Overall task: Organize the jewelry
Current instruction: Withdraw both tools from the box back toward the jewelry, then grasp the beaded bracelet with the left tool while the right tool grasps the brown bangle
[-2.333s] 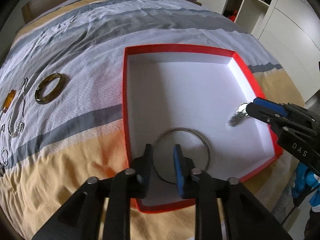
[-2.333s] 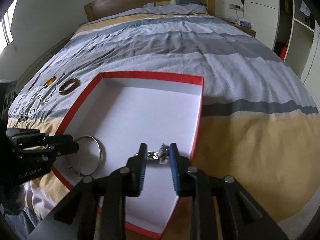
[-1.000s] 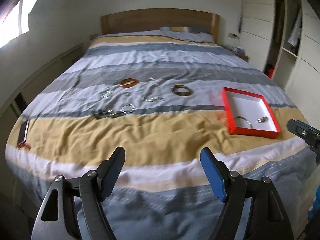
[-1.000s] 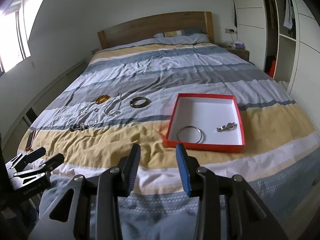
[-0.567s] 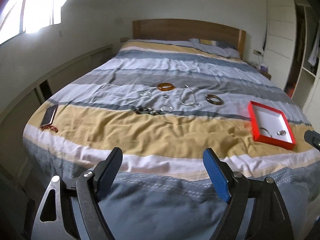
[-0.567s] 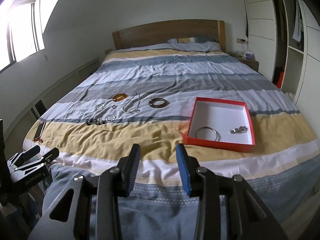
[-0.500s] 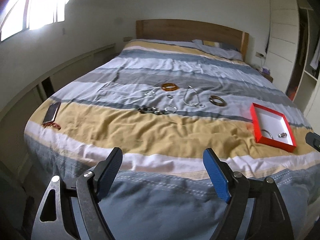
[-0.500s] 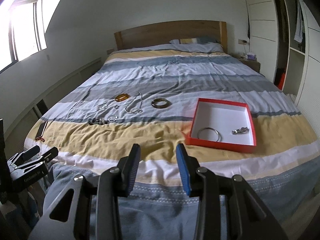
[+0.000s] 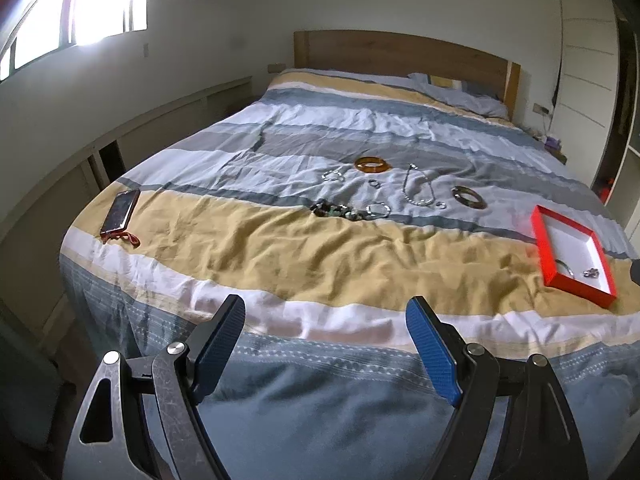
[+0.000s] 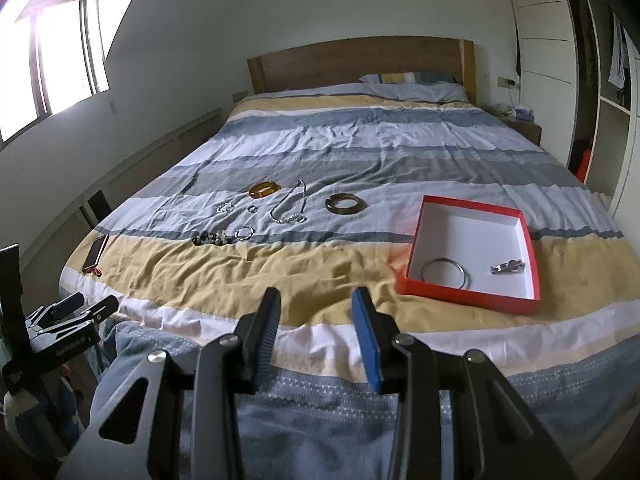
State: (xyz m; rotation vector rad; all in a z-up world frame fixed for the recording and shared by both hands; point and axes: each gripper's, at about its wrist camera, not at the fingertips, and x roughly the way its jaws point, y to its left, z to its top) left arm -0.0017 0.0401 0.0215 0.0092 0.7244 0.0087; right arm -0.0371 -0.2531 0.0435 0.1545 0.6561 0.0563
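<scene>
Two views, starting with the left wrist one: the left hand-held gripper [image 9: 325,316] hangs off the foot of the bed with the striped yellow, grey and white duvet [image 9: 280,256], jaws spread wide and nothing between them. Far right sits the shallow red cardboard box with a white inside [image 9: 538,236], and loose jewelry lies mid-bed, like the amber bangle [image 9: 373,165] and a thin silver chain necklace [image 9: 418,192]. A red-cased phone [image 9: 120,213] lies near the left edge. Over in the right wrist view, the right hand-held gripper [image 10: 316,312] is also released, gap narrower, holding nothing. Inside the box [image 10: 414,252] are a plain silver hoop bangle [image 10: 443,272] and a small silver clasp piece [image 10: 507,267], well apart. The dark brown bangle [image 10: 345,203] rests on the duvet near the necklace.
</scene>
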